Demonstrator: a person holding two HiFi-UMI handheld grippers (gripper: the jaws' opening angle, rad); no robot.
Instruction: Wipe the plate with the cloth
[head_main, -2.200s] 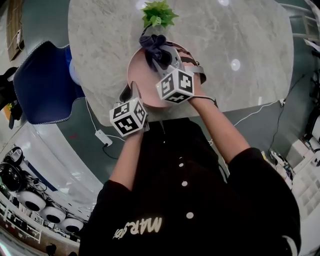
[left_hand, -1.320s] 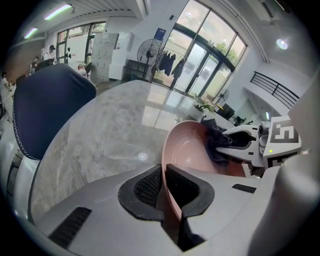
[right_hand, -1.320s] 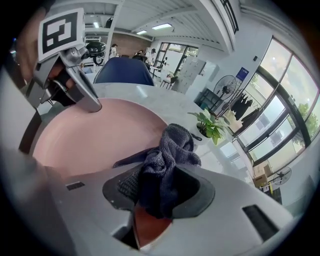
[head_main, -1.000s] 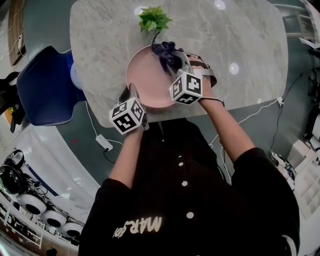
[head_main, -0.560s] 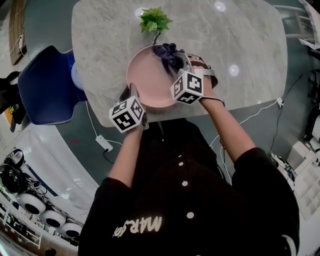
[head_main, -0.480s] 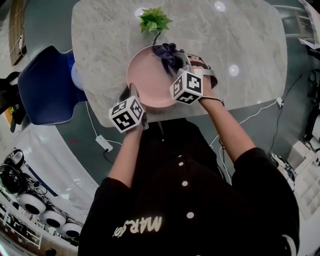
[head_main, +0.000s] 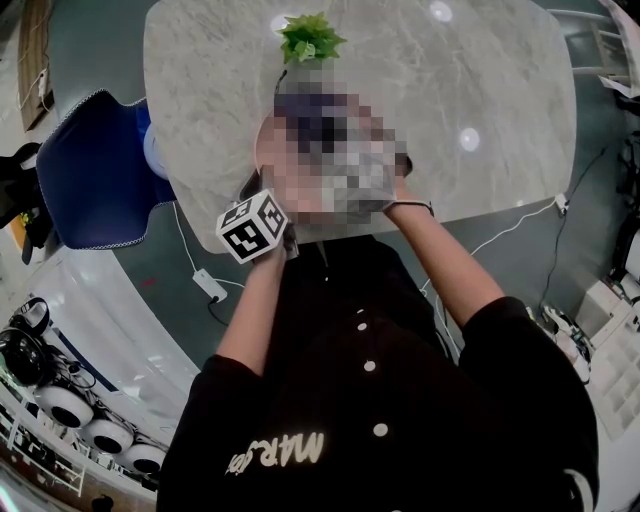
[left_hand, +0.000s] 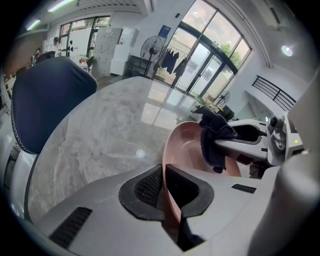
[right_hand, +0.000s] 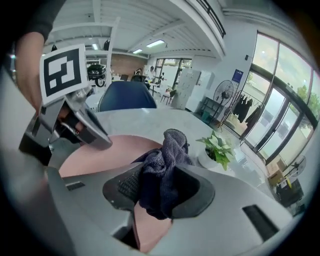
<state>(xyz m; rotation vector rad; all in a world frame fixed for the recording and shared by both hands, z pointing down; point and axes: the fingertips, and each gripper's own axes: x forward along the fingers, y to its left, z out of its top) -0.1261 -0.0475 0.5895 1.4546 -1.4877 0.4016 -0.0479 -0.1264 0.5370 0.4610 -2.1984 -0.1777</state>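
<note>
A pink plate (left_hand: 184, 145) rests at the marble table's near edge. My left gripper (left_hand: 162, 189) is shut on its near rim, and the rim runs up between the black pads. My right gripper (right_hand: 160, 187) is shut on a bunched dark blue cloth (right_hand: 165, 160), held over the plate (right_hand: 95, 155). From the left gripper view the cloth (left_hand: 215, 142) hangs from the right gripper (left_hand: 242, 145) over the plate's far side; whether it touches I cannot tell. In the head view the left gripper (head_main: 258, 192) sits at the plate's near-left rim (head_main: 262, 150), and the right gripper is hidden.
A small green potted plant (head_main: 312, 36) stands just beyond the plate, close to the cloth (right_hand: 218, 148). A dark blue chair (head_main: 95, 170) is at the table's left side. The marble table (head_main: 500, 90) stretches to the right and back. A cable lies on the floor.
My right hand with the cloth has shifted a little to the left over the plate. The left gripper has kept still on the rim.
</note>
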